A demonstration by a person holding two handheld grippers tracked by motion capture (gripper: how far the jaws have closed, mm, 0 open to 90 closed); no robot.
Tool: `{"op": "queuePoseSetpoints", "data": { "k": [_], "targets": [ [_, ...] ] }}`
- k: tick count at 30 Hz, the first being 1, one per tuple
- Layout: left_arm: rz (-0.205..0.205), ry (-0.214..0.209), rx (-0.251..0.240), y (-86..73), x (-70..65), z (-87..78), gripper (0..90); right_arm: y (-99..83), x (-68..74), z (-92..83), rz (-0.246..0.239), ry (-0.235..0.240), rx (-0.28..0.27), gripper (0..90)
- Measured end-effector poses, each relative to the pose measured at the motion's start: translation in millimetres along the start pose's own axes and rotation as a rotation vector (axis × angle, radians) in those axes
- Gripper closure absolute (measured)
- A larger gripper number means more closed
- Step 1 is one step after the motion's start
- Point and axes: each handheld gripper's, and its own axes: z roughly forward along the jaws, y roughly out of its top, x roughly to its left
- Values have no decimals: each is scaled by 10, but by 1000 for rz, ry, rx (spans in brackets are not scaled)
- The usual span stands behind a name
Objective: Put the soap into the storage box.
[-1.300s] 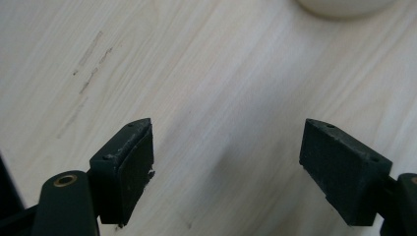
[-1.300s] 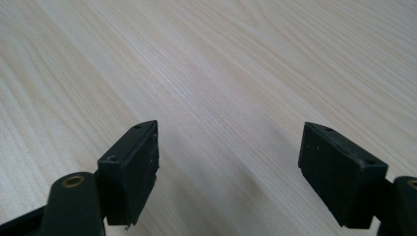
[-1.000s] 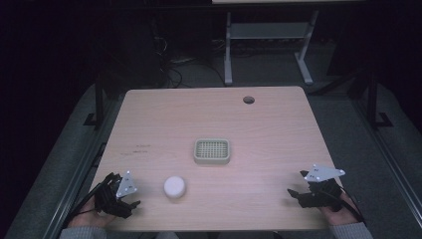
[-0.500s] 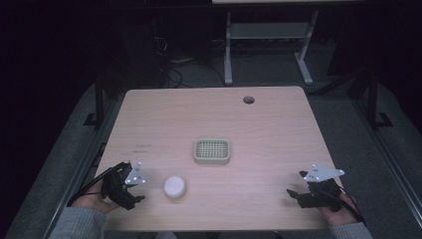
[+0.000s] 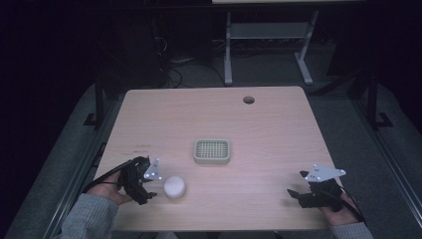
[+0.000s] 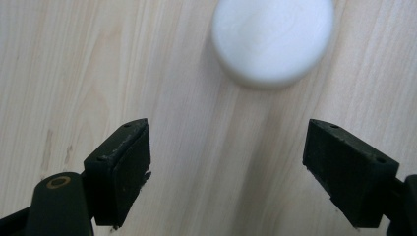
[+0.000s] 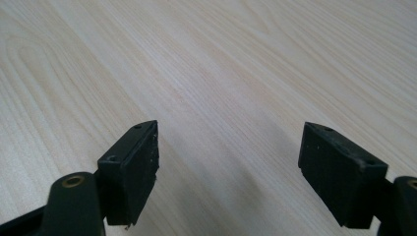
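The round white thing (image 5: 174, 186) lies on the worktop (image 5: 268, 129), just beside the left hand-held gripper (image 5: 148, 186). Its jaws are wide apart, with the white thing (image 6: 273, 42) a little way in front of them. The right hand-held gripper (image 5: 294, 193) is wide open too, over bare wood. A small basket (image 5: 212, 151) with a grid bottom sits in the middle.

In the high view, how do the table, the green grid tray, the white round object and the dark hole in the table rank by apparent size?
Largest to smallest:
1. table
2. green grid tray
3. white round object
4. dark hole
The hole lies farther from the camera, so its true size may be a bit understated.
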Motion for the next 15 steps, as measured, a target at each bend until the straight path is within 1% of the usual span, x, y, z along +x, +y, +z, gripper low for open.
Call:
{"op": "queuePoseSetpoints", "data": {
  "k": [1,3,7,12,15],
  "targets": [
    [4,-2,6,18,2,6,180,1,-2,3,-5,-3,2,227],
    [11,-25,15,50,11,19,183,1,-3,6,-8,-2,2,227],
    [26,-37,24,108,19,39,189,1,0,9,-5,-1,4,227],
    [42,-46,21,188,25,71,184,3,2,6,-8,-1,3,227],
    [37,-72,28,235,41,99,187,6,11,7,-7,-1,4,227]
  ]
}}
